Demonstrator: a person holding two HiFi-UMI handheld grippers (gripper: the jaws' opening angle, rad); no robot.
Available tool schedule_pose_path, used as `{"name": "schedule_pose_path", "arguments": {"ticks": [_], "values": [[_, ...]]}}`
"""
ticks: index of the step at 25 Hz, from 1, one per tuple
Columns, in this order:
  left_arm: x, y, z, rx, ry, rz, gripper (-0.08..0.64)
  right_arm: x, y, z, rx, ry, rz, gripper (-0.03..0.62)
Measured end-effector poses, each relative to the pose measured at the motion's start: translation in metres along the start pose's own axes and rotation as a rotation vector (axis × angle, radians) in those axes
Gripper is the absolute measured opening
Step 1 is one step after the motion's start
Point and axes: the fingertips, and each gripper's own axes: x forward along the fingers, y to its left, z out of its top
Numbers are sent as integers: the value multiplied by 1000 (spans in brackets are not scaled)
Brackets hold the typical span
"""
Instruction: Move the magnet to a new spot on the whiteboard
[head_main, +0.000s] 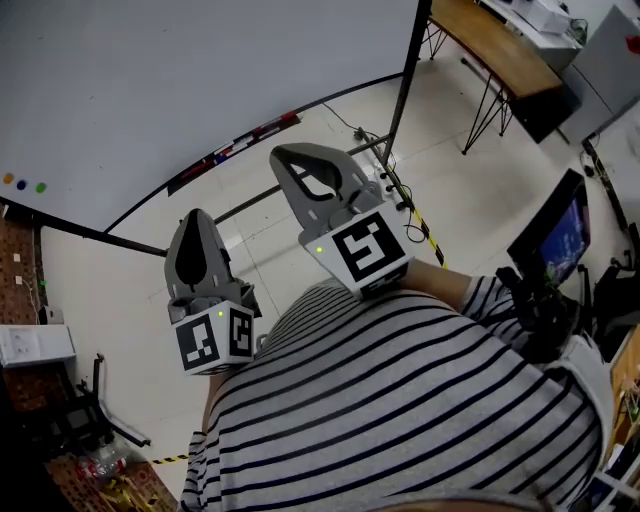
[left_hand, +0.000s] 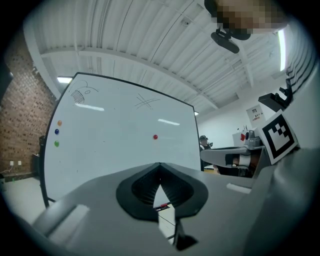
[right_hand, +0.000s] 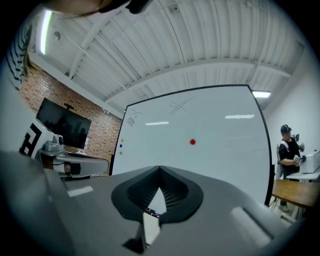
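Observation:
A small red magnet (right_hand: 192, 142) sticks near the middle of the whiteboard (right_hand: 210, 125), well ahead of my right gripper (right_hand: 160, 170), whose jaws are shut with nothing in them. In the left gripper view the same red magnet (left_hand: 155, 136) sits right of the middle of the whiteboard (left_hand: 115, 135), far beyond my left gripper (left_hand: 160, 166), also shut and empty. In the head view both grippers are held low before the whiteboard (head_main: 180, 70): the left gripper (head_main: 193, 222) near the striped shirt, the right gripper (head_main: 285, 158) nearer the board's lower edge. The red magnet is outside the head view.
Orange, blue and green magnets (head_main: 22, 184) sit in a row at the board's left edge. Markers (head_main: 245, 140) lie on the board's tray. A wooden table (head_main: 500, 45) and a monitor (head_main: 555, 235) stand to the right. A person (right_hand: 289, 150) stands beside the board.

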Motion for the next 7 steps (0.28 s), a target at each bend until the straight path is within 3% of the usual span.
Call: {"name": "schedule_pose_path", "arguments": {"ticks": [7], "values": [[-10,-2,-1,-5,5,1,17,-5,10,-1,-3,10,15,2]]}}
